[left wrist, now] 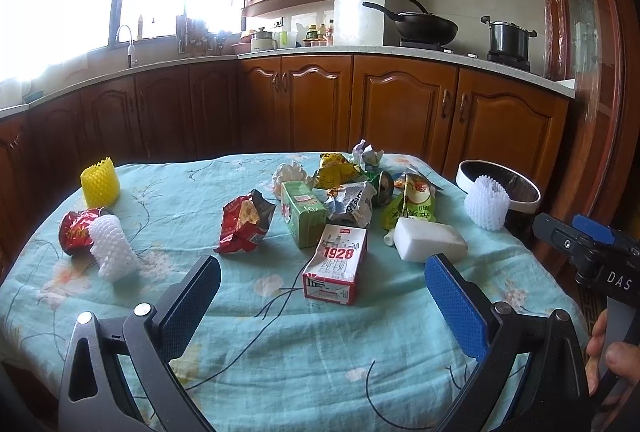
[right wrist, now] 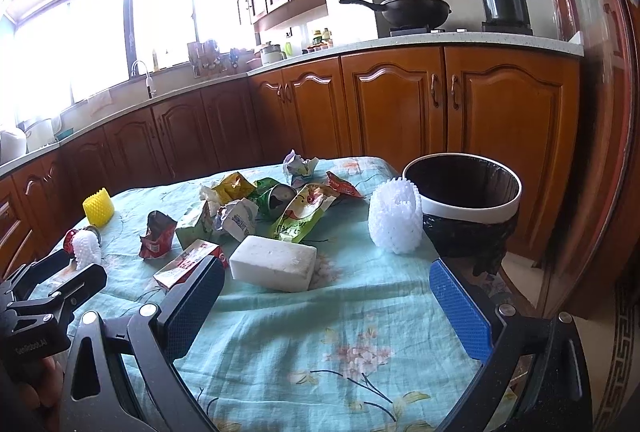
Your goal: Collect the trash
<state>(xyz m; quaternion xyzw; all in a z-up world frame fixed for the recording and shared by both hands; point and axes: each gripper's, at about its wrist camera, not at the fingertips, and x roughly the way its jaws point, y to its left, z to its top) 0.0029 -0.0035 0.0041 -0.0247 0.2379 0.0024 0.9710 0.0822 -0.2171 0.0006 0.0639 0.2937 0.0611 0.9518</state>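
Left tool [left wrist: 322,296] and right tool [right wrist: 326,296] both stand wide, holding nothing, above the near edge of the cloth-covered counter [right wrist: 320,344]. Trash lies scattered on the counter — the milk carton [left wrist: 336,264] sits near the middle. Just right of the carton: a white bottle [left wrist: 428,244]. Behind it: crumpled wrappers [left wrist: 352,203]. Far right of the carton, off the counter's edge — the bin [right wrist: 464,207], a white foam net [right wrist: 394,224] touching its rim.

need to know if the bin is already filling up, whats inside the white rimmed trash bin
The white-rimmed trash bin beside the table shows only a dark liner on its inner wall; no trash shows. Its bottom is hidden by the near rim, and the white foam fruit net covers its left edge.
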